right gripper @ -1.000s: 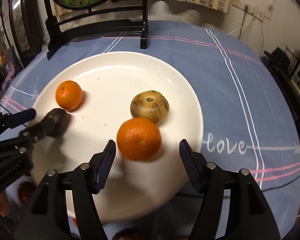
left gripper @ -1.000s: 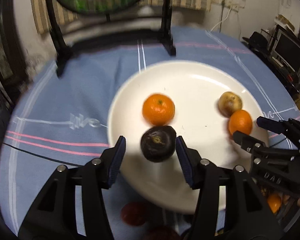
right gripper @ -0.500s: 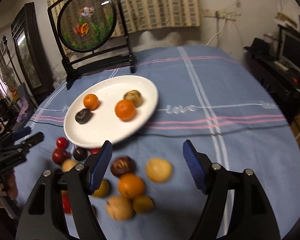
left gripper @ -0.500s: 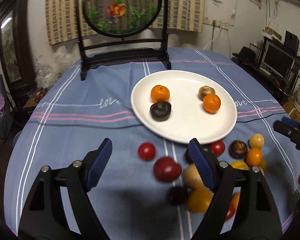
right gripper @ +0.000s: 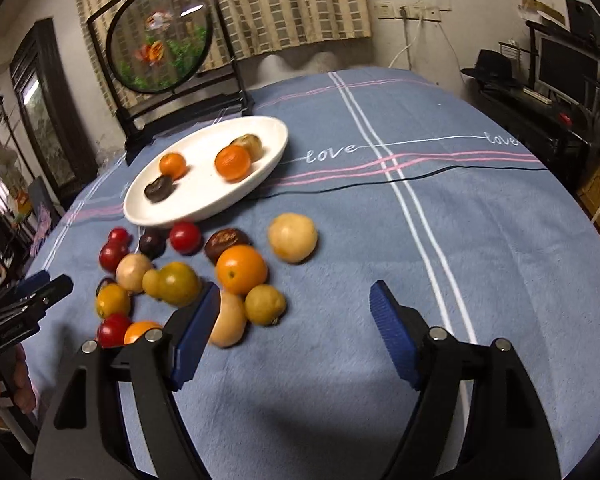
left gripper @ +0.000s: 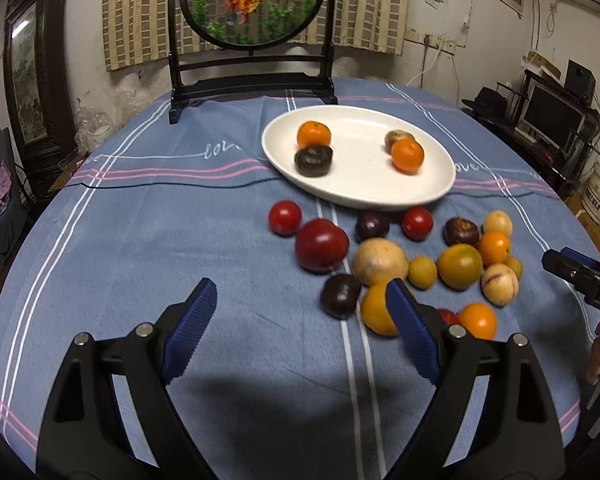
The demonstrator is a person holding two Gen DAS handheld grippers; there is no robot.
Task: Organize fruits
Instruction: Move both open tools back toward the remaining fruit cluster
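Pulled back from plate (left gripper: 440,184), both claws, left claw (left gripper: 300,326) and right claw (right gripper: 296,328), empty, jaws opening. Loose fruit (left gripper: 380,262) heaped near bench's front edge (plate beyond it). Pick an outer fruit, straddle squarely, close gently.

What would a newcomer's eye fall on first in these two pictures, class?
First, the heap of loose red, orange, yellow and dark fruits on the blue striped tablecloth, just in front of the oval white plate. The plate holds two oranges, one dark fruit and one brownish fruit. Behind it stands a round goldfish screen in a black frame; in the foreground the left gripper and right gripper are opening, with nothing between their blue pads.
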